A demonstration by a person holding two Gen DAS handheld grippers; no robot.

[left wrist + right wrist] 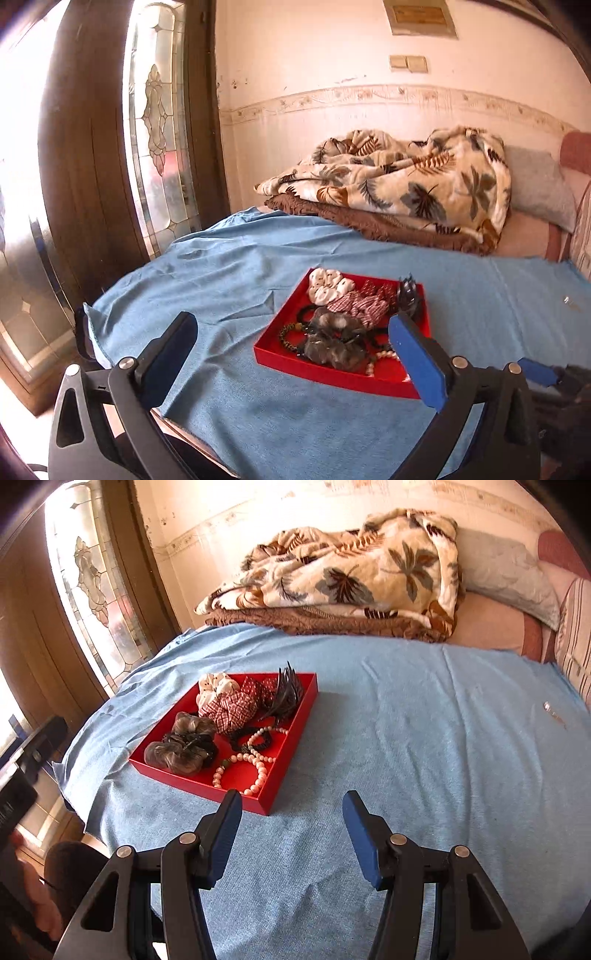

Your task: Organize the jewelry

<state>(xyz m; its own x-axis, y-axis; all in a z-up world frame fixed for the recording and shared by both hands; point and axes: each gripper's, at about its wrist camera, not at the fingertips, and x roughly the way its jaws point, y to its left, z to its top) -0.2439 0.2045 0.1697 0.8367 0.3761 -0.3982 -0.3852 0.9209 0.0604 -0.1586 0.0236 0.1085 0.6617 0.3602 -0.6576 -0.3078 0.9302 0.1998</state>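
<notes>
Jewelry and hair pieces lay heaped in a red tray (295, 716) on the blue cloth (406, 738) that covered the bed, toward the bed's left edge and well short of the folded blankets (351, 579) at its far end. In the tray were a pink pearl strand (255, 764) at the near corner, dark bead loops (255, 738), a brown-and-black scrunchie (181, 746), a checked scrunchie (229, 707), a white one (216, 686) and a dark claw clip (286, 690) at the far side.

Both tools hovered empty. The left hand-held gripper (291, 332) had its jaws spread wide, the right pad in front of the tray's near right corner. The right hand-held gripper (291, 808) was also spread, just short of the tray's near corner, over bare cloth.

Judging by this, sorting had not yet begun; the approach was in hand. The next move probably called for closing on a single piece, the pearl strand being nearest, without dragging the tangled beads along.

Right of the tray the cloth lay open almost to the bed's right edge, where one small shiny item (552, 710) sat. The left edge was close to the tray, leaving little room there.
</notes>
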